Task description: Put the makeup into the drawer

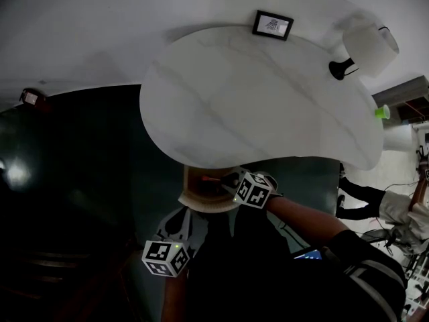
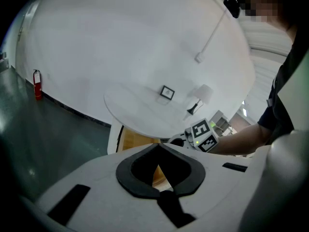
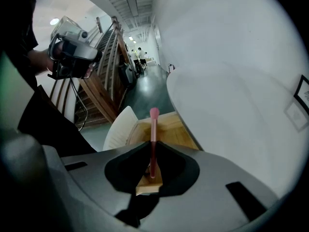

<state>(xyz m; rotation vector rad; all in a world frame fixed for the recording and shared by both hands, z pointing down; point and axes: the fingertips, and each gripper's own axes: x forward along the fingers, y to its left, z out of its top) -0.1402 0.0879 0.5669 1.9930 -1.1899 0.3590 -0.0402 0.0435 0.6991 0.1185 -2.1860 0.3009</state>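
Makeup stick (image 1: 210,178): sighted in head view as a thin reddish streak over the wooden inside of the open drawer (image 1: 198,192), just under the near edge of the white table (image 1: 255,106). Found the right gripper (image 1: 224,180) at the drawer mouth with it. Logged the left gripper (image 1: 179,217) lower and nearer, just short of the drawer front. Noted a picture frame (image 1: 273,25), a lamp (image 1: 365,49) and a green cup (image 1: 382,112) along the table's far edge.

Left gripper view: found the jaws drawn together at the tips, nothing between them. Saw the drawer's wood past them, and the right gripper beyond.

Right gripper view: found the jaws clamped on the pink stick, shaft running straight out between the tips, rounded head projecting past them above the drawer's wood. Could not confirm contact between stick and drawer floor.
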